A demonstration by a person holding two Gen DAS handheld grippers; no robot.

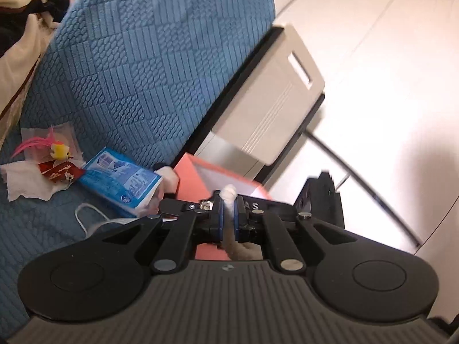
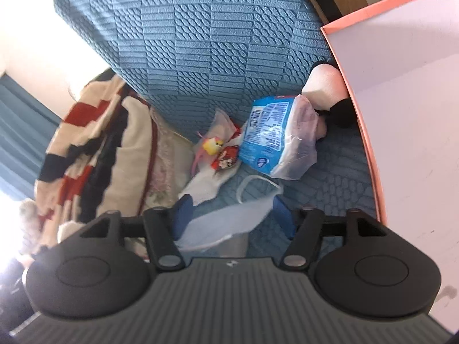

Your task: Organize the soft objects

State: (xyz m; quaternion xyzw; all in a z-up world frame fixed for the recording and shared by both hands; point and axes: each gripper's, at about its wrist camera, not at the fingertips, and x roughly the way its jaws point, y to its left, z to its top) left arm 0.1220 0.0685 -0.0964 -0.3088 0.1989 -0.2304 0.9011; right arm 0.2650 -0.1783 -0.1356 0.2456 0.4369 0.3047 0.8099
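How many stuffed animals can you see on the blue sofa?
3. A white and black one is wedged beside the pink box. One is pinched in the left tool. A beige one sits by the striped blanket. Others may be hidden.

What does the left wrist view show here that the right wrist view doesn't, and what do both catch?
Only the left wrist view: the left gripper, jaws shut on a white and tan plush piece, and a beige panel by the sofa's end.

Only the right wrist view: the right gripper, jaws open around a pale face mask, and a red, white and black blanket.

Both: the blue sofa cover, blue tissue pack, yellow toy and pink box.
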